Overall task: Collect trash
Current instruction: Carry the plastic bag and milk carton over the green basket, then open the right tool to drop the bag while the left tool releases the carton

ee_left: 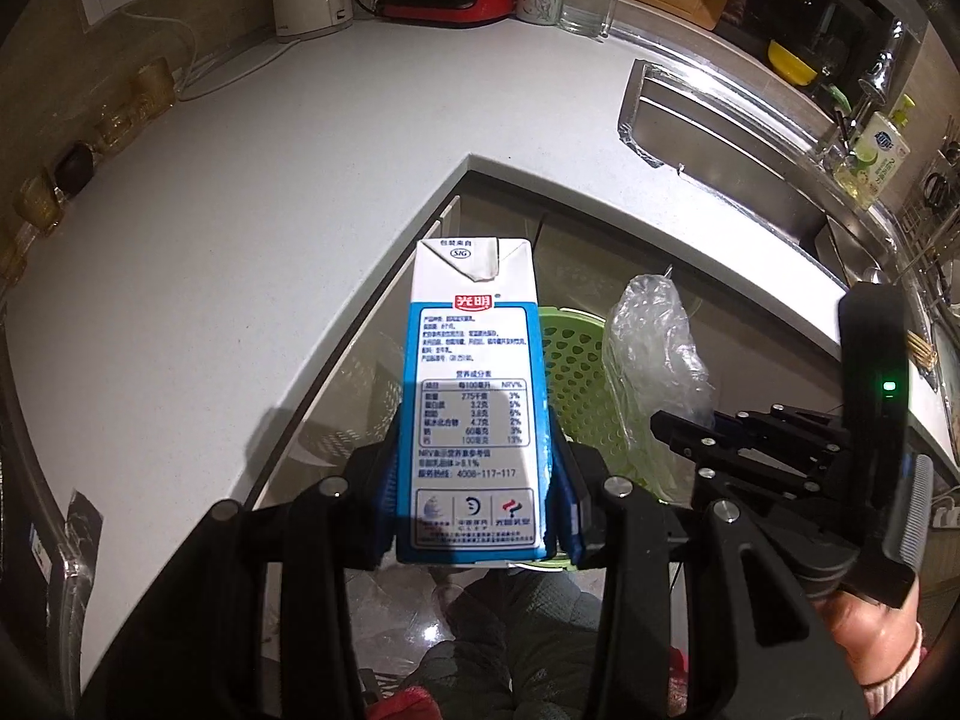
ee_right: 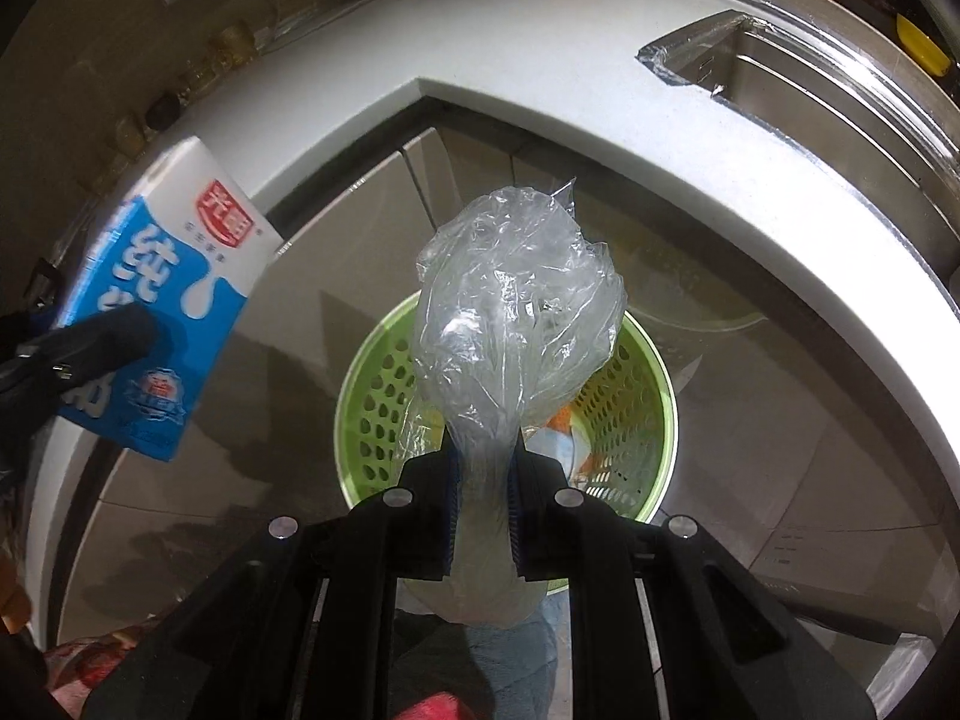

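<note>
A: Where is the trash held?

B: The milk carton [ee_left: 474, 402] is clamped low on its stiff sides by the left gripper [ee_left: 477, 498]. The crumpled plastic bag [ee_right: 516, 324], light and slippery, is pinched at its neck by the right gripper [ee_right: 485, 516], above the green perforated basket [ee_right: 636, 420].

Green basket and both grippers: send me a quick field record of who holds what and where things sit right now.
left gripper: shut on milk carton
right gripper: shut on clear plastic bag
green basket: on the floor below the counter corner, under the bag
basket contents: some items inside, unclear what
carton position: left of the basket, not over it
counter: white, L-shaped
sink: right side
</note>
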Available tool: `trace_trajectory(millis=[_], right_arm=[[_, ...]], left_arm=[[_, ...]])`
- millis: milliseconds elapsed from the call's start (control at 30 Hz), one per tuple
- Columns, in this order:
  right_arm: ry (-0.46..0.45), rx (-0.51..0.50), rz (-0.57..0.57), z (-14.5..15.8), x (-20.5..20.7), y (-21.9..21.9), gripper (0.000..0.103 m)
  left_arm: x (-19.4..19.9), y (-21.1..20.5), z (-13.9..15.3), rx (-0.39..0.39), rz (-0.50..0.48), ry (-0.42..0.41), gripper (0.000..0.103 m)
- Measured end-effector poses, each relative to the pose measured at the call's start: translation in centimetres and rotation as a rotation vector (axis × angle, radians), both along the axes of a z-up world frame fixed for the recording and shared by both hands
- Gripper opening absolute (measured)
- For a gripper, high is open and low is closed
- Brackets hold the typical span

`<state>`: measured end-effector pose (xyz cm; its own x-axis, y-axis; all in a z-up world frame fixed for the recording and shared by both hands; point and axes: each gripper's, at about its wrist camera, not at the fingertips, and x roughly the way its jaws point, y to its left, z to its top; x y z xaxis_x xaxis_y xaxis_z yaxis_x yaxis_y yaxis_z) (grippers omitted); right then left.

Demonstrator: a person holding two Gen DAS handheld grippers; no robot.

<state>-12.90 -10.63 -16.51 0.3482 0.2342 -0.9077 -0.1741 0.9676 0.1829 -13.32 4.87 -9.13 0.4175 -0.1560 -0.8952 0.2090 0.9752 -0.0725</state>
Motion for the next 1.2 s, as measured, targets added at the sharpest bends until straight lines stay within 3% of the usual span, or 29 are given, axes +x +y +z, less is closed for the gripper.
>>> trace_trajectory(millis=[133,200,300,433,533,833,1033,1167,1200], right_arm=[[0.055,0.004,0.011,-3.3,1.3,0.4,0.019],[0.061,-0.001,0.020,-3.9,1.6,0.7,0.046],[0.034,-0.019,0.029,-3.5,1.3,0.5,0.067],[0.022,-0.026,0.024,-2.0,1.2,-0.3,0.073],[0.006,-0.017,-0.013,-0.2,0.9,-1.7,0.084],[-0.062,-0.025,-0.105,5.4,0.5,-6.5,0.089],[-0.072,-0.019,-0.133,6.5,0.8,-8.4,0.091],[-0.052,-0.015,-0.135,5.9,1.2,-8.6,0.091],[-0.047,-0.013,-0.136,5.8,1.2,-8.6,0.091]], left_arm=[[0.3,0.0,-0.1,0.005,0.005,0.000,0.040],[0.6,0.0,-0.2,0.001,0.010,0.002,0.040],[1.1,-0.1,-0.4,-0.005,0.017,0.008,0.040],[1.7,-0.7,-0.9,-0.005,0.018,0.019,0.040],[2.1,-1.4,-1.3,-0.006,0.005,0.030,0.040],[3.6,-4.8,-4.3,0.015,-0.060,0.085,0.040],[4.3,-6.7,-7.2,0.011,-0.083,0.162,0.042],[4.1,-7.2,-7.7,0.017,-0.084,0.176,0.071],[4.0,-7.3,-7.5,0.018,-0.086,0.166,0.073]])
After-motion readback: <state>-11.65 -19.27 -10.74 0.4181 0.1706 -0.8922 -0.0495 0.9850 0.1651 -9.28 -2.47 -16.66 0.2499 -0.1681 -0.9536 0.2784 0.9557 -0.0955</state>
